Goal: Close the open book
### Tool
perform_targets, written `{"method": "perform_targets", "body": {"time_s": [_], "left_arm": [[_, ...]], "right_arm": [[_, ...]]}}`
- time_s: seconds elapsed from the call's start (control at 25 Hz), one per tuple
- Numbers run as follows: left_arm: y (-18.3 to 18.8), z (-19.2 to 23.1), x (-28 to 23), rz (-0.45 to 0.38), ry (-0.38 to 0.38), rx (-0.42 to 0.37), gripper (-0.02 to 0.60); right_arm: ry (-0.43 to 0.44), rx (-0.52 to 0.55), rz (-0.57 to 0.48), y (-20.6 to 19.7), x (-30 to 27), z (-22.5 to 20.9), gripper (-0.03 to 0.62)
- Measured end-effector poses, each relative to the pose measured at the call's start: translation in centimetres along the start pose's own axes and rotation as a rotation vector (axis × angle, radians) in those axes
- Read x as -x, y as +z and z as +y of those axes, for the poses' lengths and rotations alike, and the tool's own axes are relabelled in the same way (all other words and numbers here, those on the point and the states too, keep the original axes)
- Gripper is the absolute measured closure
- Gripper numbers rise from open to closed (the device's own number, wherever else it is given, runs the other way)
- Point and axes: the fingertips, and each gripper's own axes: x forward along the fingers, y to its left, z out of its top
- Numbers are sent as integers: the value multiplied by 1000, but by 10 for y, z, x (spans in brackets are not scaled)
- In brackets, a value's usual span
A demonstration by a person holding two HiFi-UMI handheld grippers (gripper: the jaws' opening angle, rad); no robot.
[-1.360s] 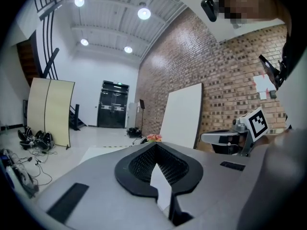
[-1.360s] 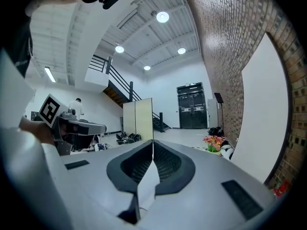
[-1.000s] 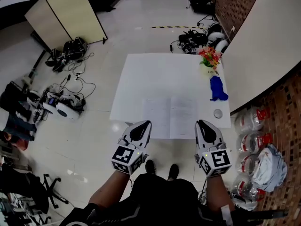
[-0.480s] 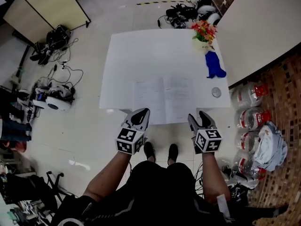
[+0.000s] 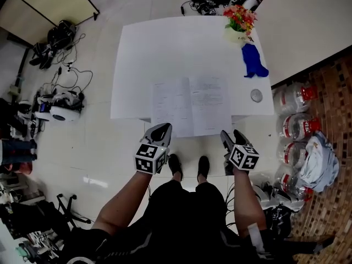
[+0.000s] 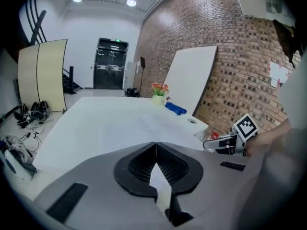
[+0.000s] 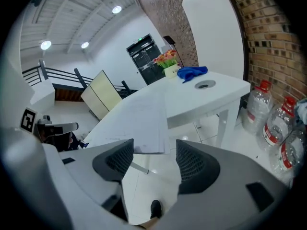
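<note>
The open book [image 5: 190, 106] lies flat with white pages up, near the front edge of the white table [image 5: 143, 48]. Both grippers hang just short of that edge, over the floor and apart from the book. My left gripper [image 5: 163, 127] is shut with nothing in it, off the book's left page. My right gripper [image 5: 231, 135] is off the right page, its jaws opening with only air between them. In the left gripper view the book [image 6: 139, 123] lies beyond the closed jaws of the left gripper [image 6: 156, 145]. In the right gripper view the book's corner [image 7: 144, 119] shows past the right gripper [image 7: 154, 150].
A flower pot [image 5: 240, 22], a blue cloth-like object [image 5: 254, 60] and a small round lid [image 5: 256, 95] line the table's right side. Water bottles [image 5: 300, 126] stand on the floor at right. Cables and gear [image 5: 55, 100] lie at left. The person's feet [image 5: 188, 166] are below the table edge.
Both grippers have sunk and drawn back from over the table's front edge to just short of it. The right gripper's jaws have gone from closed to wide apart.
</note>
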Motion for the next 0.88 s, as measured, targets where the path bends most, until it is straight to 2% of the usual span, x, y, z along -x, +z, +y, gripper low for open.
{"method": "perform_targets", "body": {"time_s": [0.32,0.56,0.6,0.72,0.88], "left_arm": [[-11,-6,3,15,-21,-6,584],[-17,-5,11,18,-27,2,584],[-17,-5,12,16,-30,2,584],[-14,-8,14,-11,-47,5,584],[-8,-9,16,-33,-55,12,584]], "right_arm": [[101,-133,-53,-6,-10,2,361],[105,-185,-69,-5,-7,-1,364],[102,-192,-75,-4,-6,-3,378],[90,-229,-100,-2,2,-12,480],[92,-244,-152,12,12,-13,554]]}}
